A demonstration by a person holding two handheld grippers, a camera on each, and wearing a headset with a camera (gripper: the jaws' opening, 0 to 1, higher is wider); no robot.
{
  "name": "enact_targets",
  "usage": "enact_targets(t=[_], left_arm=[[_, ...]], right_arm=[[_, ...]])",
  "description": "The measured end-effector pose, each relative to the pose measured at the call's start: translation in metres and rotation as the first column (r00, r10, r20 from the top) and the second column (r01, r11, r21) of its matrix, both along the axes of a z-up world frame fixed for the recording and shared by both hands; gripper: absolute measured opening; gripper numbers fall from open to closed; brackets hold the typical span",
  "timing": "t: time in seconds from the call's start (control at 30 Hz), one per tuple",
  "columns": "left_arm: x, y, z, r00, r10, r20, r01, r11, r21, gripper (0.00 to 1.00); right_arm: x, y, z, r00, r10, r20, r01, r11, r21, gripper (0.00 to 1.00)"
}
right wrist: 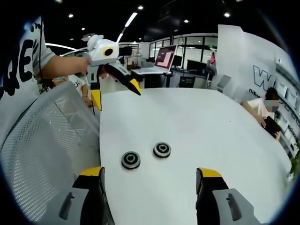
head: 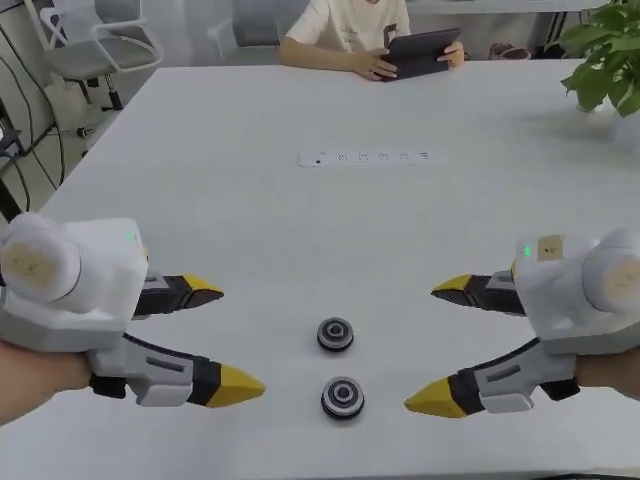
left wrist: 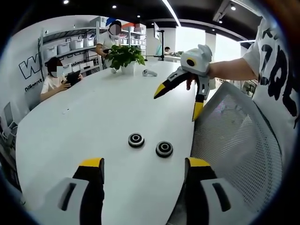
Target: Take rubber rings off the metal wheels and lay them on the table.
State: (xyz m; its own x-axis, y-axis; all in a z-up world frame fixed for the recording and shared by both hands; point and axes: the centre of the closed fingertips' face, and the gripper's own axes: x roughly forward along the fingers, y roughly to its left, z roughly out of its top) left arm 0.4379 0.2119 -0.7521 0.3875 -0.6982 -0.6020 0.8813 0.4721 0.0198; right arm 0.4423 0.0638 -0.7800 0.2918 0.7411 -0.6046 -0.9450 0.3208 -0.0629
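Left tool [head: 235, 338] and right tool [head: 426, 347] flank two round, black-rimmed metal wheels [head: 335, 334].

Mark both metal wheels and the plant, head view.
far wheel [head: 335, 334]: head view, on its centre hub.
near wheel [head: 343, 396]: head view, on its centre hub.
plant [head: 604, 62]: head view, on its leaves at the top right.

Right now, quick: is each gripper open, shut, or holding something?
Left gripper: open, holding nothing.
Right gripper: open, holding nothing.
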Motion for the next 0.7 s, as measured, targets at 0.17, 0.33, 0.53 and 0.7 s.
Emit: enact_targets(t=[0.17, 0.33, 0.53, 0.7], left_arm=[[-0.001, -0.005, -0.007, 1.000, -0.018, -0.010, 0.018, 1.000, 0.012, 0.66], [0.000, -0.009, -0.011, 0.999, -0.028, -0.018, 0.029, 1.000, 0.011, 0.65], [-0.001, -0.015, -0.016, 0.998, -0.040, -0.038, 0.040, 0.999, 0.002, 0.62], [-0.001, -0.020, -0.021, 0.997, -0.053, -0.048, 0.053, 0.999, -0.005, 0.60]], right_arm=[[-0.001, 0.003, -0.004, 1.000, 0.009, -0.019, -0.008, 1.000, 0.014, 0.77], [-0.004, 0.006, -0.010, 0.999, 0.042, -0.016, -0.042, 0.999, 0.005, 0.74], [-0.005, 0.012, -0.016, 0.997, 0.064, -0.033, -0.064, 0.998, 0.003, 0.72], [-0.009, 0.017, -0.023, 0.994, 0.100, -0.036, -0.100, 0.995, -0.007, 0.69]])
